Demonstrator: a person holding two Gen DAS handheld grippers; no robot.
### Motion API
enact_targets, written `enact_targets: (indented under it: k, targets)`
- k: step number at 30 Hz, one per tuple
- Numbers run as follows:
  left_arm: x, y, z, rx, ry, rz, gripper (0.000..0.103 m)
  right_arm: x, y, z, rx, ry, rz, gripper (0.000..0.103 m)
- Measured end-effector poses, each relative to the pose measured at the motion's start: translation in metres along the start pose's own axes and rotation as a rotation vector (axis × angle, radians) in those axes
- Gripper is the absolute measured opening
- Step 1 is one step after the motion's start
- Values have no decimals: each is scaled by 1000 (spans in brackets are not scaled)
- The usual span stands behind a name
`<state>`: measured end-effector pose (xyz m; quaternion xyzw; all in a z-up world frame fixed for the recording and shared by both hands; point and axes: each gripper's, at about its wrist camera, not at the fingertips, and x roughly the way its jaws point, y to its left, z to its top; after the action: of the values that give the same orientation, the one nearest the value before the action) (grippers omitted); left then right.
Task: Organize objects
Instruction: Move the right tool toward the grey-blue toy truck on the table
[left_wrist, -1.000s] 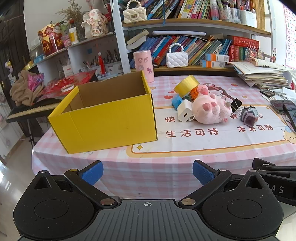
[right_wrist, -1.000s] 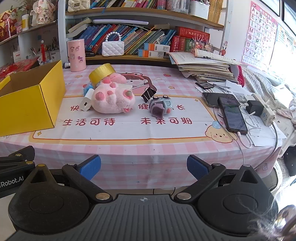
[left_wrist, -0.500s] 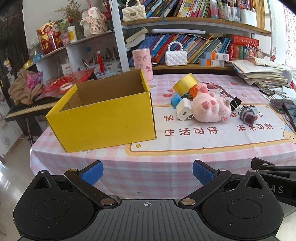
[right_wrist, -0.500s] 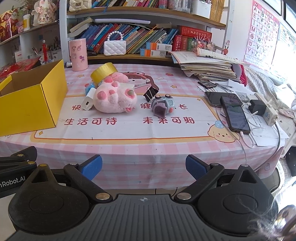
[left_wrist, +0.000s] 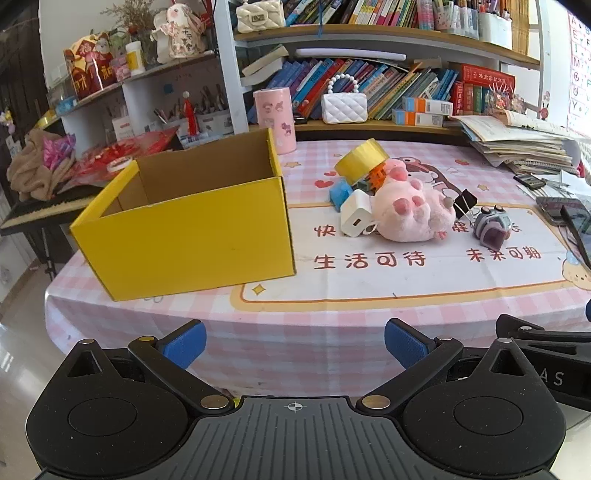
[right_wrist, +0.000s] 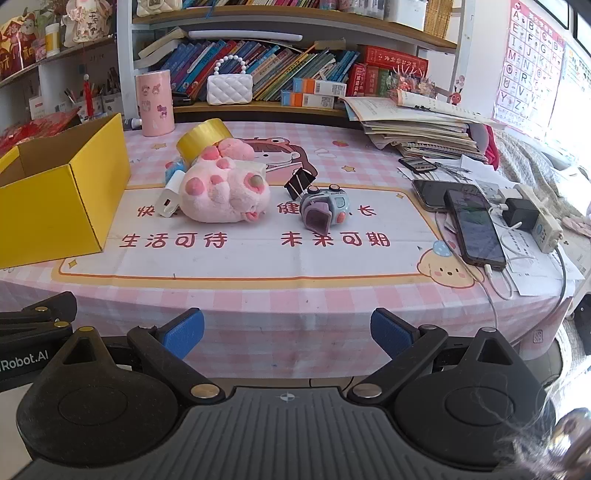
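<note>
An open yellow cardboard box (left_wrist: 192, 225) stands on the left of the pink checked table; it also shows in the right wrist view (right_wrist: 55, 199). To its right lies a cluster: a pink plush toy (left_wrist: 413, 210) (right_wrist: 221, 195), a yellow tape roll (left_wrist: 362, 160) (right_wrist: 203, 140), a white charger (left_wrist: 354, 218) (right_wrist: 168, 199), a blue block (left_wrist: 340, 195), a black binder clip (right_wrist: 299, 182) and a small grey-blue toy (left_wrist: 491, 229) (right_wrist: 325, 210). My left gripper (left_wrist: 293, 341) and right gripper (right_wrist: 286, 332) are both open and empty, side by side before the table's front edge.
Two phones (right_wrist: 472, 221), a charger with cables (right_wrist: 521, 214) and a stack of papers and books (right_wrist: 417, 129) fill the table's right side. A pink cup (left_wrist: 274, 120) and a white handbag (left_wrist: 343, 105) stand at the back by the bookshelf.
Both grippers have moved a little closer to the table and slightly up. No object has moved; both grippers stay open.
</note>
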<state>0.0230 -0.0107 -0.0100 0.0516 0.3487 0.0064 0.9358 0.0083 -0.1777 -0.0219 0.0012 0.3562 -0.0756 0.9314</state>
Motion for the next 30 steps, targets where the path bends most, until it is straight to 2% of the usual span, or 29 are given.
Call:
enact_targets:
  k: [8,15,30]
  targets:
    - [17,-14,11,-22,15,0,103,19,-12,11,-15,13,25,96]
    - [33,-30,24,-58,36,-7,103,43,-32,24,-21,34,51,88]
    - [53,-64,49,-139,15,15,103,92,-71,51,-52,54,137,88]
